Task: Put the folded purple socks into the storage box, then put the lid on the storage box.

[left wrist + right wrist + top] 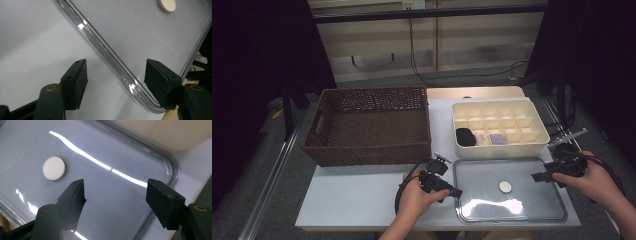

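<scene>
A clear, shallow plastic tray (532,200) lies on the white table at the front right. A small white disc (505,187) rests on it near the middle. My left gripper (455,193) hovers at the tray's left edge, open. In the left gripper view the tray's rim (105,50) runs between the open jaws of the left gripper (116,67), with the disc (167,5) farther off. My right gripper (538,176) stands open over the tray's right end. Between the jaws of the right gripper (115,187) there is only tray (120,152), and the disc (54,168) lies ahead to the left.
A brown wicker basket (372,150) stands at the back left. A cream compartment box (499,148) sits behind the tray, with a black object (465,136) and small items in its front cells. The table's front edge is close below both hands.
</scene>
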Demonstrator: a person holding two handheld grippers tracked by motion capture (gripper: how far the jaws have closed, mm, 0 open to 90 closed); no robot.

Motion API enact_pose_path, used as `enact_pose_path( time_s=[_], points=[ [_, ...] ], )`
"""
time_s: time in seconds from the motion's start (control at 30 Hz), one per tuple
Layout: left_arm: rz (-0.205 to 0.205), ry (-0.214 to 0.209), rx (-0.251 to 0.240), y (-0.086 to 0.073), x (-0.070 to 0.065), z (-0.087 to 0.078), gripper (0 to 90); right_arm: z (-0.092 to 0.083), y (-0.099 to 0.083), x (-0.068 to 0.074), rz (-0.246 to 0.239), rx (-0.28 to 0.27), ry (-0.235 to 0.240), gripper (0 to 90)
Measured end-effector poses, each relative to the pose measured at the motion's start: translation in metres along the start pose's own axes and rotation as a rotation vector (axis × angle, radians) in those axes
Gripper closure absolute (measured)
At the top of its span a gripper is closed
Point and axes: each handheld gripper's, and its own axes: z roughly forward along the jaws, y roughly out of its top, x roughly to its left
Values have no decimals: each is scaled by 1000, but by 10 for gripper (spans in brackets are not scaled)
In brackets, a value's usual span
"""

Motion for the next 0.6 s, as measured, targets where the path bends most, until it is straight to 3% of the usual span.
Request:
enact_pose_path(
  time_s=[0.07,0.1,0.2,0.3,0.33,0.43,0.5,0.6],
  points=[
    [-24,-18,9,0,0,2,369,1,-5,-3,-4,0,-3,304],
    [-29,-13,11,1,1,2,377,1,-7,-3,30,13,-5,292],
    [-63,-9,9,3,2,2,395,2,-13,-8,54,28,5,296],
    [-67,-5,15,4,1,3,428,3,-18,-12,85,27,9,297],
    [-113,-14,16,6,0,4,449,2,-20,-13,93,28,5,300],
    [-109,-2,14,9,-1,7,467,1,-23,-16,109,21,9,305],
    [-138,-6,17,14,-1,10,452,0,-30,-21,173,36,5,332],
    [-168,-16,18,17,-3,13,439,3,-35,-25,214,53,16,350]
  ],
)
